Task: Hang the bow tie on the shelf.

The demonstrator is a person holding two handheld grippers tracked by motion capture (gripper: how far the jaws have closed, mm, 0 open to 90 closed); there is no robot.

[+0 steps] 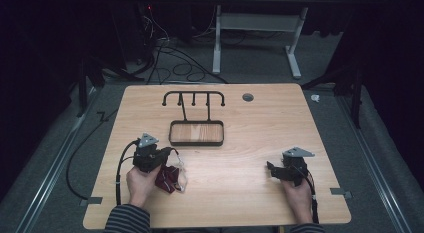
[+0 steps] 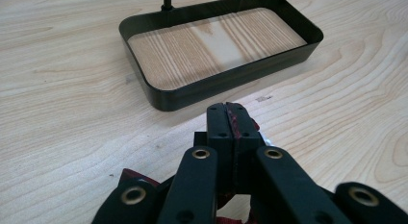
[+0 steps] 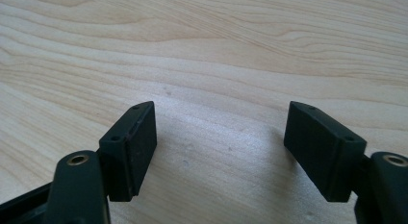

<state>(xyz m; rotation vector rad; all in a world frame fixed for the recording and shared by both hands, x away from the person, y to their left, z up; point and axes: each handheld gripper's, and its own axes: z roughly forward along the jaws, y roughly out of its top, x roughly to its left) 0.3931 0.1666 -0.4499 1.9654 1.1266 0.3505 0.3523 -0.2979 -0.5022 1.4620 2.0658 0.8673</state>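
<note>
My left gripper (image 1: 167,157) (image 2: 230,112) is shut on a thin dark red thing (image 1: 169,179). A red edge (image 2: 236,124) shows between the closed jaws, and the rest hangs below them with a pale, clear-looking part; what it is I cannot tell. The left gripper sits just above the table, near-left of a black tray (image 1: 196,142) (image 2: 226,82) with a wooden floor, and its jaws point toward that tray. My right gripper (image 1: 272,169) (image 3: 221,137) is held low over the bare wood at the near right. Its jaws stand wide open with nothing between them.
A black rack with several hooks (image 1: 194,97) rises from the tray's far side. The wooden table (image 1: 250,118) has a round grommet hole (image 1: 248,97) near its far edge. Cables and a desk frame (image 1: 220,38) lie on the floor beyond.
</note>
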